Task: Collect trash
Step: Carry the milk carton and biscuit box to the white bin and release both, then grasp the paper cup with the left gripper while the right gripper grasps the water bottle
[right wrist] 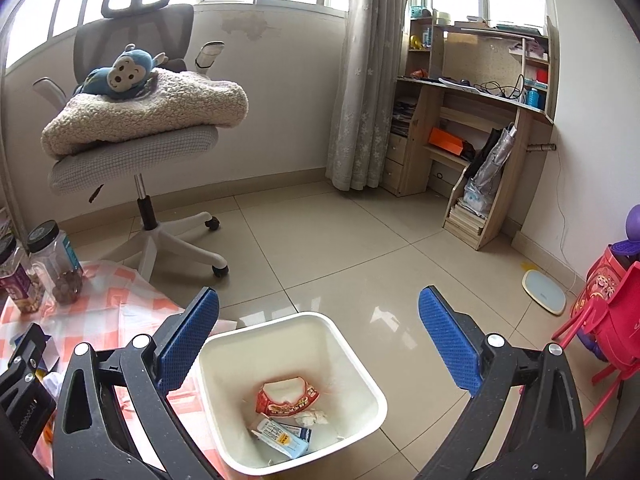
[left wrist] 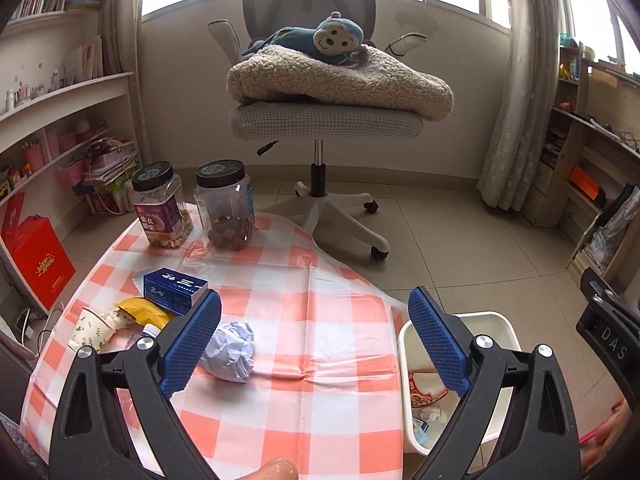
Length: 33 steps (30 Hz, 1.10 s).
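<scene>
My left gripper (left wrist: 314, 300) stands open above the checked tablecloth (left wrist: 304, 288), nothing between its blue pads. A crumpled ball of pale paper (left wrist: 230, 350) lies just by its left finger. Further left lie a patterned paper cup (left wrist: 93, 328), a yellow wrapper (left wrist: 146, 310) and a blue box (left wrist: 174, 289). A white bin (left wrist: 478, 320) stands on the floor at the table's right edge. My right gripper (right wrist: 319, 300) is open over that bin (right wrist: 362, 376). Inside the bin lie a red wrapper (right wrist: 288, 394), a white wad (right wrist: 312, 416) and a small blue-and-white carton (right wrist: 282, 438).
Two black-lidded plastic jars (left wrist: 162, 210) (left wrist: 226, 208) stand at the table's far edge. An office chair (left wrist: 320, 120) carrying a fleece blanket and a plush monkey is behind it. Shelves line the left wall, a wooden desk (right wrist: 472, 120) the right. A red child's chair (right wrist: 600, 344) stands right of the bin.
</scene>
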Tool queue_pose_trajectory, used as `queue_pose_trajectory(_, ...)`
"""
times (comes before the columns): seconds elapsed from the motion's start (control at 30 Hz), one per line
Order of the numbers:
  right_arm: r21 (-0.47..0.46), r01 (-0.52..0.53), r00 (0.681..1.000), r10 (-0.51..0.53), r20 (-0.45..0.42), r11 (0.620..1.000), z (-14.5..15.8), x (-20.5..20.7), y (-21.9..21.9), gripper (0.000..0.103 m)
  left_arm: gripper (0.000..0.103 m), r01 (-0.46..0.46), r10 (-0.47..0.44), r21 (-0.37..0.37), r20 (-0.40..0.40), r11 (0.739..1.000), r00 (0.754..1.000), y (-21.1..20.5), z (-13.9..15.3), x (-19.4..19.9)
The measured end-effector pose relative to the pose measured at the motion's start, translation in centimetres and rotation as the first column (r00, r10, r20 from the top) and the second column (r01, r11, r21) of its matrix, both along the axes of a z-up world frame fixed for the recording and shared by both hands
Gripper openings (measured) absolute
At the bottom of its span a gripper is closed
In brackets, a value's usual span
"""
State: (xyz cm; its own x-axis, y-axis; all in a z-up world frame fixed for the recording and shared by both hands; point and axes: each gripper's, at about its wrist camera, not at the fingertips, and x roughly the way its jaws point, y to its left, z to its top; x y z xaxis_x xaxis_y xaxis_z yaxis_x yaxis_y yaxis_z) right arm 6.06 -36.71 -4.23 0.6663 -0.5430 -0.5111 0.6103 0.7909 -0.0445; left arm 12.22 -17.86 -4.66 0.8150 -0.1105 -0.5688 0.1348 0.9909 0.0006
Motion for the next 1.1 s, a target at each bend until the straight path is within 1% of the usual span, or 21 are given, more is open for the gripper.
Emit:
queue_pose_trajectory(0.13, 0.014, -0.061, 0.998, 0.061, -0.004, 0.998, 0.3, 1.1, 2.8, 0.096, 0.093, -0.053, 0.053, 0.013, -0.01, 0.999, 0.999, 2.7, 0.0, 0.1)
queue_pose_trajectory(0.33, 0.006, -0.148, 0.989, 0.148, -0.021, 0.989, 0.0, 2.6, 7.3, 0.096, 0.093, -0.128, 0.129, 0.024, -0.027, 0.991, 0.991, 6.6, 0.3, 0.3)
queue_pose_trajectory(0.47, 0.014, -0.194, 0.981, 0.195, -0.024, 0.981, -0.1, 3.6, 10.2, 0.096, 0.093, -0.177, 0.178, 0.026, -0.058, 0.984, 0.982, 9.4, 0.1, 0.8)
queue_pose_trajectory(0.57, 0.022, -0.233, 0.972, 0.234, -0.034, 0.972, -0.4, 4.5, 12.3, 0.096, 0.093, -0.212, 0.215, 0.047, -0.077, 0.976, 0.973, 11.5, -0.1, 1.2)
queue_pose_trajectory(0.67, 0.038, -0.275, 0.959, 0.277, -0.051, 0.961, -0.8, 5.3, 14.3, 0.096, 0.093, -0.236, 0.244, 0.082, -0.115, 0.968, 0.963, 13.6, -0.8, 1.9)
queue_pose_trajectory(0.77, 0.058, -0.317, 0.945, 0.32, -0.072, 0.947, -1.4, 6.3, 16.4, 0.096, 0.093, -0.262, 0.28, 0.119, -0.174, 0.958, 0.944, 16.3, -1.8, 3.0)
queue_pose_trajectory(0.93, 0.103, -0.369, 0.918, 0.379, -0.112, 0.924, -2.6, 7.7, 18.8, 0.096, 0.093, -0.284, 0.336, 0.211, -0.276, 0.935, 0.9, 21.3, -3.9, 5.6)
queue_pose_trajectory(1.03, 0.13, -0.396, 0.901, 0.413, -0.137, 0.909, -3.4, 8.2, 20.0, 0.096, 0.093, -0.275, 0.362, 0.276, -0.345, 0.921, 0.866, 24.6, -6.0, 7.4)
queue_pose_trajectory(1.1, 0.15, -0.418, 0.884, 0.439, -0.157, 0.896, -4.0, 8.7, 20.9, 0.096, 0.093, -0.264, 0.368, 0.29, -0.405, 0.92, 0.837, 27.0, -7.7, 8.5)
